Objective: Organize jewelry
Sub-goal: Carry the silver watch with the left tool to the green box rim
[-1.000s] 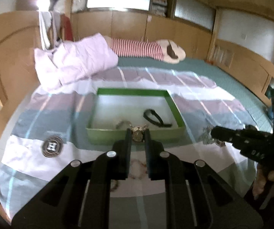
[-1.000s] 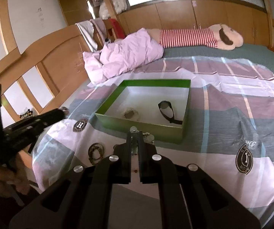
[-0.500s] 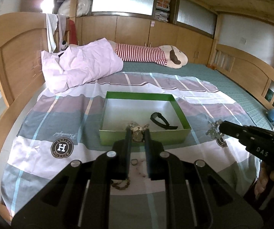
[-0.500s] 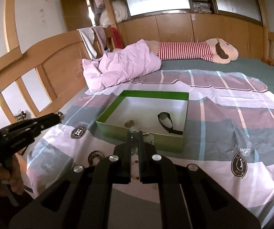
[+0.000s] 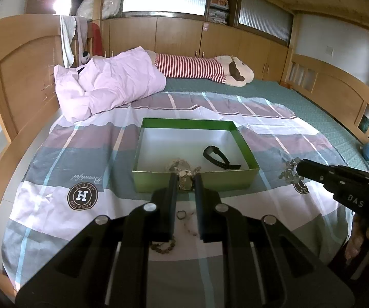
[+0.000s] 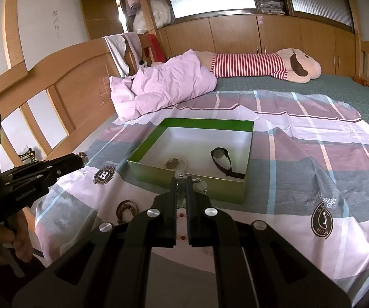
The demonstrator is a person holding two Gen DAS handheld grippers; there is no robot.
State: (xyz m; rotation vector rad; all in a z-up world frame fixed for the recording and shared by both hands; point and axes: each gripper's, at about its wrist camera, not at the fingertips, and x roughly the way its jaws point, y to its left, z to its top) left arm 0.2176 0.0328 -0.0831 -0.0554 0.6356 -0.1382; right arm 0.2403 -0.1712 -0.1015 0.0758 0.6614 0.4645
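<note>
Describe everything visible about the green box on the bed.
The green box is a shallow, lidless rectangular tray, seemingly cardboard, with green walls and a pale, whitish floor. It sits flat and upright on the striped bedspread, in front of the pink pillow. Inside lie a black watch and a small pale jewelry piece near the front wall.

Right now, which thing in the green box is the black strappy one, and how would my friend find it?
Find the big bed with the striped quilt; on it sits an open green box. Inside, towards the right near corner, lies the black watch with its strap curled in a loop. It is the only dark thing in there; the other piece is pale and shiny.
</note>
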